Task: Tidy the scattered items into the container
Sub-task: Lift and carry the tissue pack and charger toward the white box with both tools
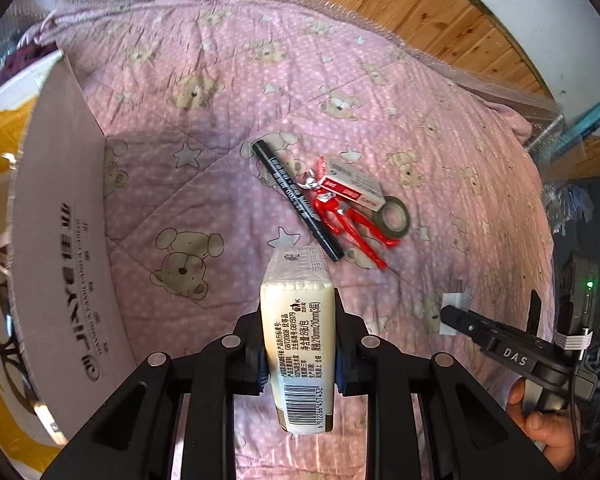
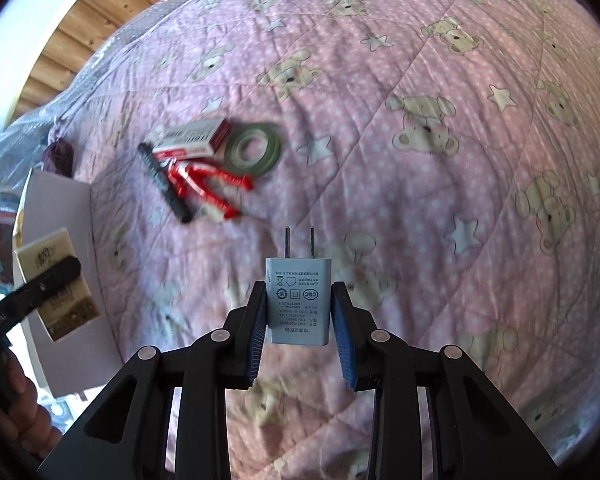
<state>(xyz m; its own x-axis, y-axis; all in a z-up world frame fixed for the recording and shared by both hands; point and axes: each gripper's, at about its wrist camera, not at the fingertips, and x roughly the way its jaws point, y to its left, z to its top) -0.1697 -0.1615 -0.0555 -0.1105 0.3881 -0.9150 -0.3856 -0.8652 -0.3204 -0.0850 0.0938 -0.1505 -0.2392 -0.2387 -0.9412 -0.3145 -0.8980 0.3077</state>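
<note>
**Both grippers loaded above the quilted bed**

Nearest the left wrist camera, the left gripper is clamped on a tissue pack, its two pads pressing the pack's long sides. The pack is cream-coloured, with printed text and a barcode facing the camera, and it is held above the pink bear-and-star quilt. In the right wrist view, the right gripper grasps a grey power adapter by its sides; the blue-padded fingers slant outward toward the camera, and the adapter's two prongs point away from the lens, clear of the quilt below.

To the left of the tissue pack stands the cardboard box, one pale flap raised with dark lettering on it and yellow material behind it. From the right wrist view the tissue pack sits just in front of this flap.

Farther out on the quilt lies a cluster of loose items. A black marker lies diagonally, touching a red toy figure beside it. A red-and-white small box rests at the figure's head end, and a green tape roll lies against that box.

Beyond the quilt's far edge are bubble wrap and wooden planks.
</note>
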